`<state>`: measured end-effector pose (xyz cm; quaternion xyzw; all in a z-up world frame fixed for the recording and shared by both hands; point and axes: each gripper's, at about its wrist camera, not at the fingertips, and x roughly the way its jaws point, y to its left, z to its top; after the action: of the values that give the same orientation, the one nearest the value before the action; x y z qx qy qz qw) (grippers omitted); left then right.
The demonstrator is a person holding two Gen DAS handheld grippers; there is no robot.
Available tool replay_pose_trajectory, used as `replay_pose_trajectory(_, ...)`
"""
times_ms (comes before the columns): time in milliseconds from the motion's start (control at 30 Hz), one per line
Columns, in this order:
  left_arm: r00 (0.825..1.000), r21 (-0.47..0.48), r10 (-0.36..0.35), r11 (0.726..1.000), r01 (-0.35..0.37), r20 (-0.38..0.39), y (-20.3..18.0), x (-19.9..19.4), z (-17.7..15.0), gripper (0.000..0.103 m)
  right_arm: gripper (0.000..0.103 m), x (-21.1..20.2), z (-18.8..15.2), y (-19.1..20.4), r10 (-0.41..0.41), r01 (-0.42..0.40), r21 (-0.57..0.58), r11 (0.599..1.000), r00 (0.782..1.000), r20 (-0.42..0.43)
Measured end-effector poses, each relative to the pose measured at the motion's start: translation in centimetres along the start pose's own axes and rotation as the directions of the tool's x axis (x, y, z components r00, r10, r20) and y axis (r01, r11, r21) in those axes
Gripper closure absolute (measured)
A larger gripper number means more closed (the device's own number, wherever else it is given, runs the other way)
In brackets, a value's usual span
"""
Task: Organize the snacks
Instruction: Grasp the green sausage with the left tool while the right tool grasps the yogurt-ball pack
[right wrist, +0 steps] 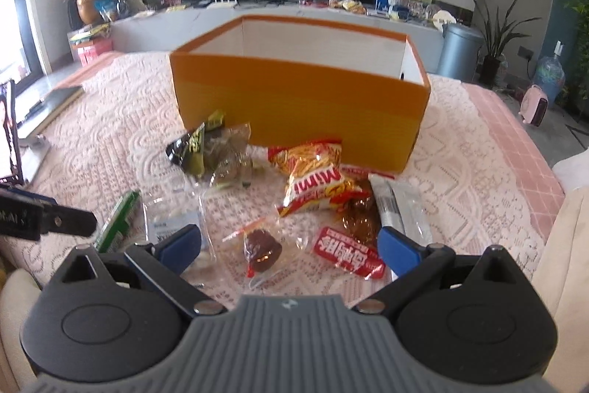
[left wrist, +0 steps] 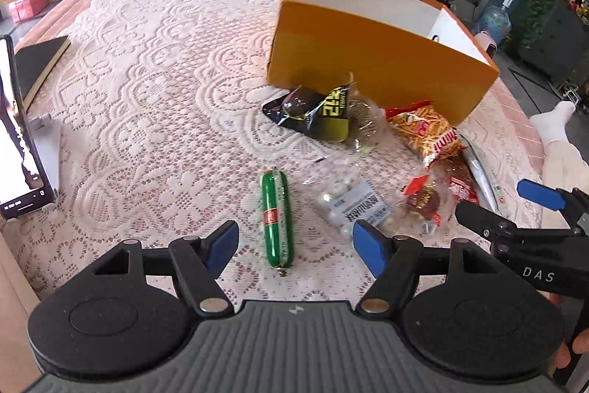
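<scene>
An orange box (right wrist: 300, 105) stood open-topped on the lace-covered tabletop (left wrist: 154, 91), evidently the place the snacks were meant to go; what showed of its white inside looked bare. All the snacks lay loose in front of the box, on its near side, so the sorting seemed not yet begun.

Closest against the box wall sat a black-and-yellow packet (left wrist: 316, 107) and a red Mimi bag (right wrist: 313, 177). Farther out from the box lay a green sausage (left wrist: 277, 218), lengthwise toward the left tool, with a clear bag of white sweets (left wrist: 349, 197) just beside it. A wrapped chocolate (right wrist: 262, 251), a red bar (right wrist: 348, 255) and a silver packet (right wrist: 403, 205) lay out from the box's right half.

The left tool (left wrist: 294, 242) had its jaws apart, empty, straddling the sausage's near end, which suggested the sausage was its target; the long axis ran between the pads, so a clean grip looked likely. The right tool (right wrist: 289, 244) was likewise spread and holding nothing, with the chocolate between its pads, probably lined up for that piece.
</scene>
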<state>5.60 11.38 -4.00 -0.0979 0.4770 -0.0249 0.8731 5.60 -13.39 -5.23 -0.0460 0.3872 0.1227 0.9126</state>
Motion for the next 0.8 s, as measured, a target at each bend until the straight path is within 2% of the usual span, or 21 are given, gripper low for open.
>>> replay_pose_trajectory(100,1.000,-0.035,-0.005,0.999,0.004,-0.031,0.7,0.6,0.5,0.028,0.004,0.7,0.1,-0.1,-0.008,0.008,0.019,1.000,1.000,-0.024)
replay_pose_trajectory(267,0.998,-0.105,-0.014,0.994,0.007,-0.064,2.1,1.7,0.9,0.034,0.004,1.3,0.6,-0.1,0.001,0.000,0.036,0.999,1.000,-0.031)
replay_pose_trajectory(433,0.997,-0.077,-0.018,0.997,0.013,-0.075,1.8,3.0,1.0,0.038,0.005,1.9,0.5,0.9,0.023,-0.023,-0.003,1.000,0.999,-0.029)
replay_pose_trajectory(500,0.996,-0.070,-0.012,0.998,0.006,-0.085,1.6,3.8,1.0,0.046,0.012,1.9,0.5,1.6,0.048,-0.048,-0.033,0.998,0.999,-0.015)
replay_pose_trajectory(667,0.996,-0.059,-0.021,0.998,0.016,-0.088,1.0,5.0,1.0,0.055,0.020,2.0,0.5,3.5,0.106,-0.102,-0.118,0.988,0.994,0.034)
replay_pose_trajectory(800,0.996,-0.025,-0.009,1.000,0.007,-0.090,0.6,5.8,0.9,0.060,0.021,2.4,0.2,5.1,0.169,-0.157,-0.202,0.967,0.985,0.044)
